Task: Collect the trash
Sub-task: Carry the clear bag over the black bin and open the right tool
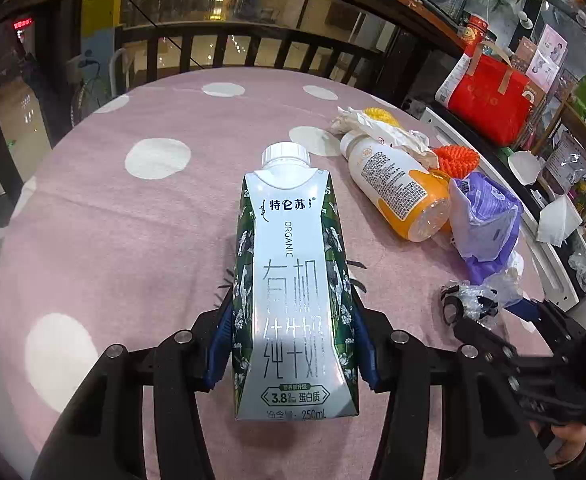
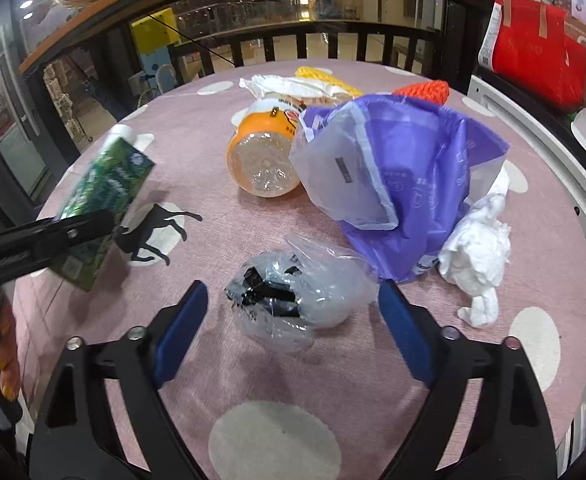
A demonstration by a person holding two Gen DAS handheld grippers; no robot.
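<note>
Pink cloth (image 2: 213, 152) | left tool (image 1: 293, 344) clamps carton (image 1: 293, 280) | right tool (image 2: 293, 320) agape, straddling wrapper (image 2: 293, 300)

Left half of the desk (image 1: 93, 208) is bare. At right, the orange bottle (image 2: 263, 152), purple bag (image 2: 409, 184) and crumpled tissue (image 2: 477, 248) crowd together.

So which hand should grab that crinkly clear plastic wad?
The right gripper: its open jaws already flank the clear plastic wad. The left gripper is busy clamping the milk carton.
</note>
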